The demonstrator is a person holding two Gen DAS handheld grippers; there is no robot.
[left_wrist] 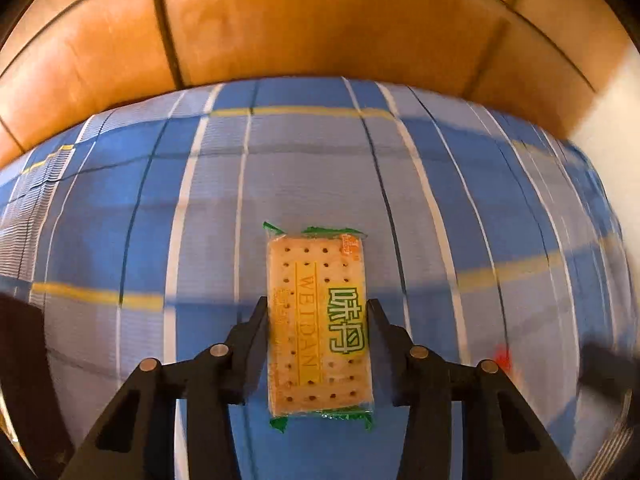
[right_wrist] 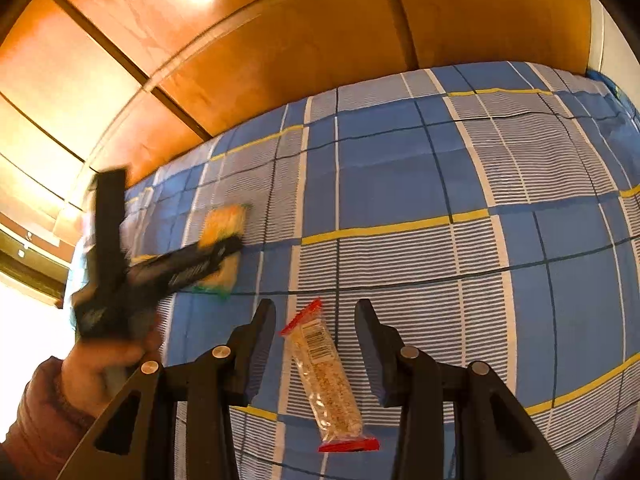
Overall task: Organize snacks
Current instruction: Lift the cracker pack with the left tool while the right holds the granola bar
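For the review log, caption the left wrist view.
Left gripper jaws flank a WEIDAN cracker packet on the blue plaid cloth.

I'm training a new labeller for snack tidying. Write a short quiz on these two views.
1. True or false: the right claw is clamped on the sesame bar.
2. What lies between the fingers of the left claw? A) cracker packet B) bottle C) spoon
3. Fill in: both snacks lie on a blue checked ____.

Key: 1 false, there are gaps on both sides of the bar. 2 A. 3 cloth.
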